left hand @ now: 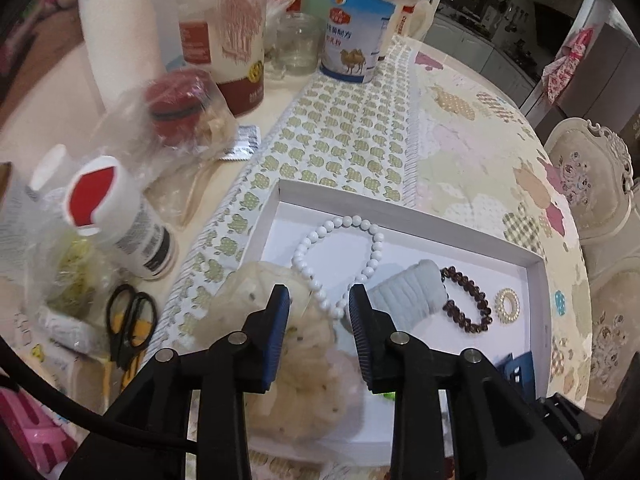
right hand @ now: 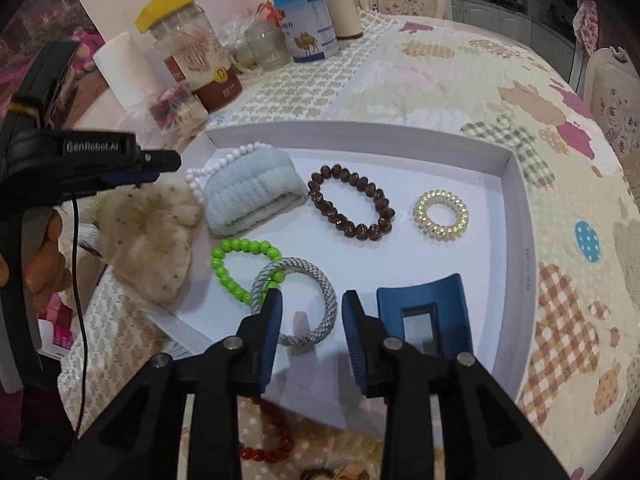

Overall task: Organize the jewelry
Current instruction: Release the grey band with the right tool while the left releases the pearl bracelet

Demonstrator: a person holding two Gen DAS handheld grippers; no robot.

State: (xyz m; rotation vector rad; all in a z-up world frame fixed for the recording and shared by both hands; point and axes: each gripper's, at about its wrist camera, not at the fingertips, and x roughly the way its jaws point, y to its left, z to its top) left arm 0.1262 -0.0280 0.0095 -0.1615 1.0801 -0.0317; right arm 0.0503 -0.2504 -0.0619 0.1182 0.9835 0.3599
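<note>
Claws first: L claw (left hand: pixel 319 294) jaws spread, nothing pinched; white bead bracelet (left hand: pixel 339 258) lies in the gap below the tips, not gripped as far as I can see. R claw (right hand: pixel 311 300) also spread, empty, hovering over the grey rope bangle (right hand: pixel 295 306).

Inventory, big to small, w/ risks as I judge them:

1. Tabletop (right hand: pixel 460 92), quilted cover. Clutter at the far side (jars, tin), well apart. Low risk.
2. White tray (right hand: pixel 516 208), shallow walls. Holds most of the jewelry. Risk: a claw tip catches a wall and shoves the whole tray.
3. Cream fluffy scrunchie (right hand: pixel 150 240), lying over the tray's left wall, half in, half out. Risk: my L claw snags it and drags it off onto the tabletop.
4. Pale blue scrunchie (right hand: pixel 250 196), in tray, lying on part of the white beads. Lifting the beads could pull it along.
5. Blue hair clip (right hand: pixel 424 312), in tray, just beside R claw's right finger. Easy to nudge.
6. Grey rope bangle, overlapping the green bead bracelet (right hand: pixel 240 270). Risk: grabbing one lifts both.
7. Brown bead bracelet (right hand: pixel 350 202), mid-tray, clear of the rest.
8. Gold coil hair tie (right hand: pixel 440 214), near the right wall.
9. Red bead bracelet (right hand: pixel 268 438), outside the tray, under R claw. Not yet sorted; easy to miss, partly hidden.

Both claws share one tray, so collision risk if I rush.
</note>
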